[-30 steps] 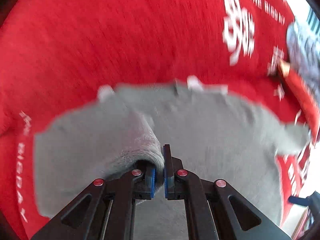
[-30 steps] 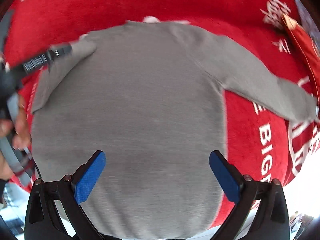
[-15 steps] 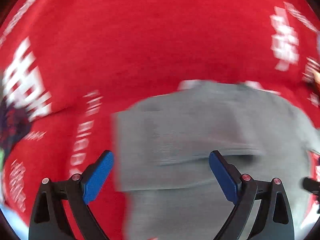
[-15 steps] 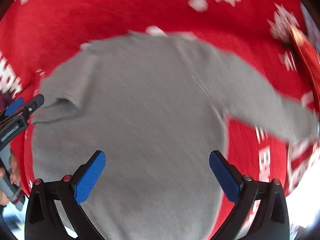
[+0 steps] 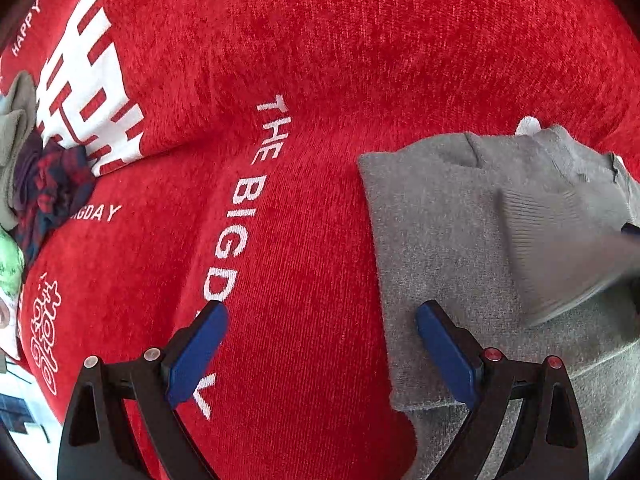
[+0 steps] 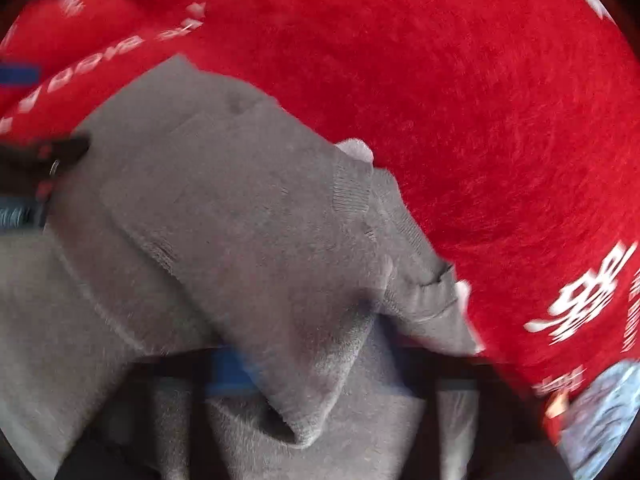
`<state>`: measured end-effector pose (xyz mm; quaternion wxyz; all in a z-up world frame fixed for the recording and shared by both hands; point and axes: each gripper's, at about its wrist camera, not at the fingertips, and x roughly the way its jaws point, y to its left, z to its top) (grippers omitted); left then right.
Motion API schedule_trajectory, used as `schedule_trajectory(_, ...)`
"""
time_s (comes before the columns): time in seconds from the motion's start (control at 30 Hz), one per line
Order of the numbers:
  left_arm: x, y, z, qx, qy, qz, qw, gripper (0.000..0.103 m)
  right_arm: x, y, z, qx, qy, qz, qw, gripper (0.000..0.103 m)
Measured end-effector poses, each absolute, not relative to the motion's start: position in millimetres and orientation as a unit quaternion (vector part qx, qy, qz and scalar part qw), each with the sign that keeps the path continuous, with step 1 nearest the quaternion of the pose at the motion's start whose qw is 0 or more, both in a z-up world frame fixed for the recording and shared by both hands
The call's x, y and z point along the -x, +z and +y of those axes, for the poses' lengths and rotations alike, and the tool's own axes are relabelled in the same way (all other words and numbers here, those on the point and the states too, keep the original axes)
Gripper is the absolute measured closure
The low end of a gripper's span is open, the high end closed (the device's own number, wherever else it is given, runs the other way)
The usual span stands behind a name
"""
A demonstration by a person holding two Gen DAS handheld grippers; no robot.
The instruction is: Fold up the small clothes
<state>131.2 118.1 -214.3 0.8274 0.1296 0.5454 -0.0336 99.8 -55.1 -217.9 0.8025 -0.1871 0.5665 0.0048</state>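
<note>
Left gripper (image 5: 320,354) has its jaws spread wide over the red blanket (image 5: 300,60), with the grey sweater (image 5: 460,248) at its right pad. Right gripper (image 6: 316,372) is blurred and half buried under a lifted sleeve, so can't tell its jaws. 1 clothes pile (image 5: 36,184) sits far left.

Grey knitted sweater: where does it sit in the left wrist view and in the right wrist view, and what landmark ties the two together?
Left wrist view: grey knitted sweater fills the right side, one sleeve folded across it.
Right wrist view: it covers the centre and lower left, blurred, with a sleeve draped toward the camera.
Shared landmark: the red plush cloth with white lettering beneath it.
</note>
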Motion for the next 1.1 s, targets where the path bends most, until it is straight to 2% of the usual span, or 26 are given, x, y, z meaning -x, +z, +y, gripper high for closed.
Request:
schedule_trajectory(0.13, -137.5, -219.2, 118.1, -0.128, -0.036, 0.546, 0.827, 0.006, -76.5, -188.6, -155.4, -0.132, -0.048, 0.529, 0.837, 0.092)
schedule_trajectory(0.23, -137.2, -220.8, 116.4, -0.130, -0.036, 0.545, 0.827, 0.006, -25.2, -213.0, -239.9, -0.394, -0.107, 0.482, 0.775, 0.090)
schedule_trajectory(0.3, -136.5, -220.7, 115.3, -0.130, -0.037, 0.548, 0.825, 0.006, 6.1, -234.4, -264.5, -0.493, -0.124, 0.465, 0.725, 0.081)
schedule_trajectory(0.37, -139.7, -219.4, 117.1, -0.123, -0.034, 0.560, 0.819, 0.006, 28.0, -240.2, -273.3, -0.532, -0.126, 0.446, 0.708, 0.054)
schedule_trajectory(0.47, -142.3, -208.2, 117.9, -0.102, -0.043, 0.562, 0.820, 0.007, 38.4, -233.0, -279.8, -0.539, -0.130, 0.435, 0.709, 0.048)
schedule_trajectory(0.53, -142.1, -195.1, 110.0, -0.096, -0.059, 0.550, 0.828, 0.007, 35.5, -233.7, -287.3, -0.545, -0.131, 0.435, 0.705, 0.049)
schedule_trajectory(0.57, -141.6, -190.9, 104.9, -0.098, -0.066, 0.546, 0.829, 0.007, 32.8, -235.4, -291.3, -0.549, -0.129, 0.439, 0.700, 0.060)
schedule_trajectory(0.63, -140.7, -185.7, 90.8, -0.110, -0.083, 0.539, 0.831, 0.007, 28.4, -227.9, -297.0, -0.534, -0.119, 0.440, 0.712, 0.095)
schedule_trajectory(0.77, -137.4, -197.9, 61.7, -0.142, -0.099, 0.551, 0.816, 0.007, 25.6, -226.6, -303.0, -0.475, -0.149, 0.488, 0.717, 0.095)
schedule_trajectory(0.83, -134.4, -201.8, 54.8, -0.143, -0.100, 0.563, 0.808, 0.007, 36.4, -235.2, -305.5, -0.476, -0.165, 0.513, 0.694, 0.091)
schedule_trajectory(0.9, -127.0, -199.1, 48.3, -0.143, -0.104, 0.566, 0.805, 0.007, 57.2, -234.2, -311.5, -0.498, -0.158, 0.504, 0.688, 0.091)
schedule_trajectory(0.93, -122.6, -196.9, 45.6, -0.144, -0.109, 0.569, 0.803, 0.007, 64.4, -231.8, -312.7, -0.498, -0.154, 0.506, 0.687, 0.083)
schedule_trajectory(0.97, -117.9, -194.5, 41.5, -0.145, -0.115, 0.573, 0.799, 0.007, 73.4, -227.5, -313.1, -0.496, -0.147, 0.508, 0.688, 0.065)
schedule_trajectory(1.0, -112.6, -192.3, 36.9, -0.148, -0.120, 0.577, 0.794, 0.007, 81.4, -223.7, -313.7, -0.498, -0.139, 0.507, 0.690, 0.053)
schedule_trajectory(1.03, -108.6, -191.1, 33.2, -0.149, -0.124, 0.581, 0.790, 0.007, 90.0, -220.5, -313.0, -0.502, -0.127, 0.506, 0.690, 0.036)
schedule_trajectory(1.1, -96.0, -188.4, 22.0, -0.150, -0.140, 0.598, 0.775, 0.007, 108.6, -215.6, -310.5, -0.510, -0.108, 0.508, 0.685, 0.032)
